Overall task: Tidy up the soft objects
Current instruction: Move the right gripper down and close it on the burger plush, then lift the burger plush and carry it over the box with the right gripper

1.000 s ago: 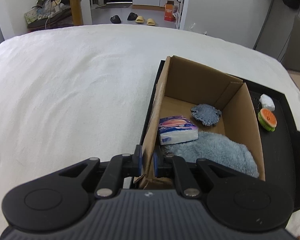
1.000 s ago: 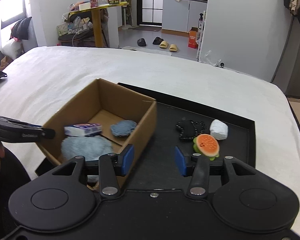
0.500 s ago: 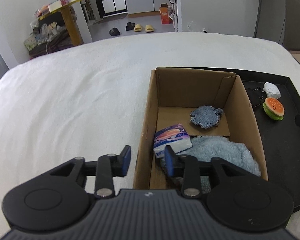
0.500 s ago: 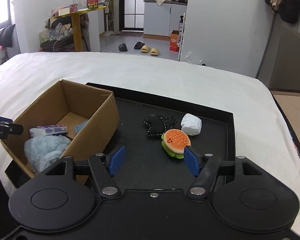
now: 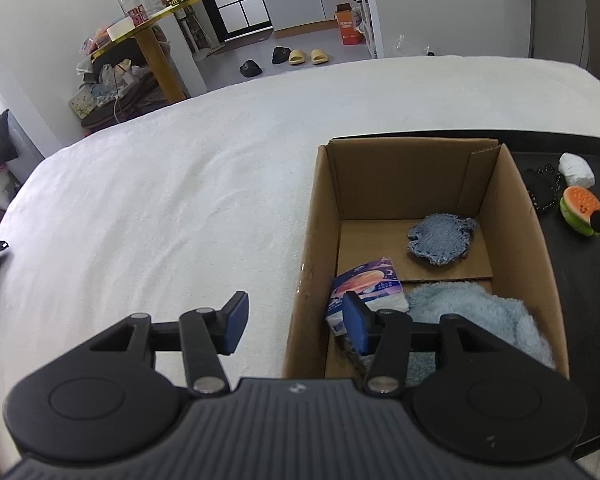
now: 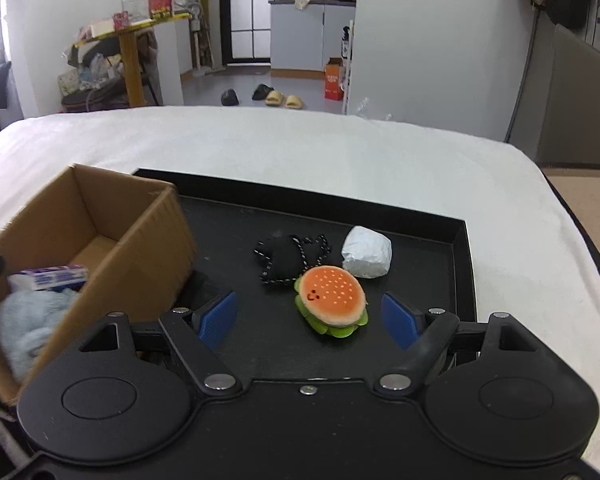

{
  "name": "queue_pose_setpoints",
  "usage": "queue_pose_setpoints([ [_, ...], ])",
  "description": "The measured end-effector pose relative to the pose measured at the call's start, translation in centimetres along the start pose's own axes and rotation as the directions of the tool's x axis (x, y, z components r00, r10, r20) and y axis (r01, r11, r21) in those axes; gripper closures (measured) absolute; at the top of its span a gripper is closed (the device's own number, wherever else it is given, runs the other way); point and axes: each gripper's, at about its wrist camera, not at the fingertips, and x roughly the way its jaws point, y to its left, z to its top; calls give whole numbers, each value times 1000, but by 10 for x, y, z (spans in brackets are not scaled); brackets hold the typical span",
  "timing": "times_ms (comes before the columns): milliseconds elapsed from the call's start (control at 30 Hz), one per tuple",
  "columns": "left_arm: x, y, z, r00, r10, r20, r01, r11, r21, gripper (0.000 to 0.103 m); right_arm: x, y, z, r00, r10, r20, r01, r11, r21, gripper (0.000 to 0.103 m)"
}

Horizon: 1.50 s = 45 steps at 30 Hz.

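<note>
A cardboard box (image 5: 400, 176) stands on a black tray (image 6: 420, 224) and holds a tissue pack (image 5: 366, 288), a denim patch (image 5: 442, 238) and a fluffy light-blue cloth (image 5: 480, 320). My left gripper (image 5: 296, 322) straddles the box's near left wall; its jaws are opening and the pads stand off the cardboard. On the tray lie a burger plush (image 6: 332, 300), a black corded pouch (image 6: 288, 254) and a white wad (image 6: 367, 258). My right gripper (image 6: 309, 320) hangs low over the tray, jaws opening, with the burger plush between and just ahead of its pads, untouched.
The tray lies on a wide white bed (image 5: 160, 200) whose left part is bare. The tray's raised rim (image 6: 464, 264) runs close to the right of the white wad. Beyond the bed are a cluttered yellow table (image 6: 132, 40) and slippers (image 6: 284, 100) on the floor.
The left gripper let go of the box wall and its jaws spread. The right gripper swung from the box to the right and down over the burger plush, its jaws widening.
</note>
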Motion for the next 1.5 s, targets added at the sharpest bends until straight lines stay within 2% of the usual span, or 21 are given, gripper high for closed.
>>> queue_pose_setpoints([
  [267,9,-11,1,999,28,-27,-27,998,48,51,40,-9,-3,999,-27,-41,27,1000,14,24],
  [533,10,-18,2,998,57,-20,-55,996,67,50,46,-9,-8,998,-38,-42,38,999,-13,28],
  [567,10,-18,2,998,61,-20,-59,996,66,50,48,-10,-8,998,-37,-44,37,999,-7,30],
  [667,9,-17,1,998,66,-23,-65,996,64,49,51,-16,-10,997,-18,-73,19,1000,14,60],
  [700,9,-16,2,998,65,-24,-63,996,59,49,49,-17,-11,997,-18,-76,19,1000,16,61],
  [1000,2,-12,-1,998,55,-14,-54,997,49,48,22,-18,-13,991,-68,-118,72,997,32,64],
  [1500,-21,7,-12,999,-21,25,21,1000,-18,48,-33,-6,-5,991,-110,-76,112,993,25,64],
])
